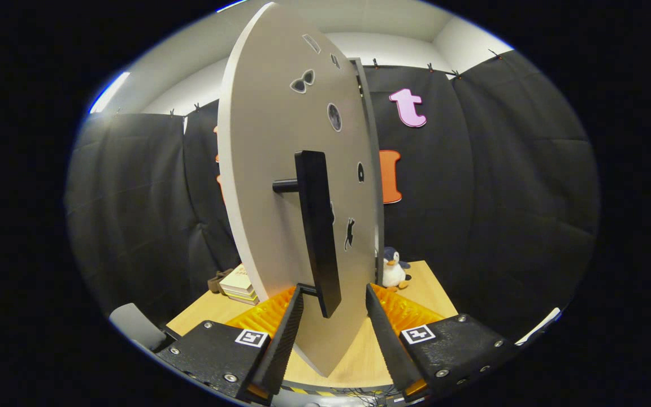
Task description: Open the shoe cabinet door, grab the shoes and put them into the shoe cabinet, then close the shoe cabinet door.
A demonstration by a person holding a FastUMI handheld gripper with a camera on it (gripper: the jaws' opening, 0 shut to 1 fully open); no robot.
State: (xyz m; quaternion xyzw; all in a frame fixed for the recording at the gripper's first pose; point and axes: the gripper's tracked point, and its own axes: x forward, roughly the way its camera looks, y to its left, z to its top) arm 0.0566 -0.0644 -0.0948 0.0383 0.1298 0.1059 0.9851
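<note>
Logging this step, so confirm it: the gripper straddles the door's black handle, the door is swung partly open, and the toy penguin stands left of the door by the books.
One error. In the gripper view the toy penguin stands right of the door, apart from the books, which lie left. The rest holds: the gripper is open, its fingers either side of the black handle, door partly open.

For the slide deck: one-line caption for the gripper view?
Open fingers straddle the black handle of the cabinet door, seen edge-on; a penguin toy sits beyond.

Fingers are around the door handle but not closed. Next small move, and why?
Probably close the gripper on the black handle: its lower end sits between the open fingers, with gaps on both sides. The cabinet door looks partly swung out, so a firm hold comes before moving it further.
</note>
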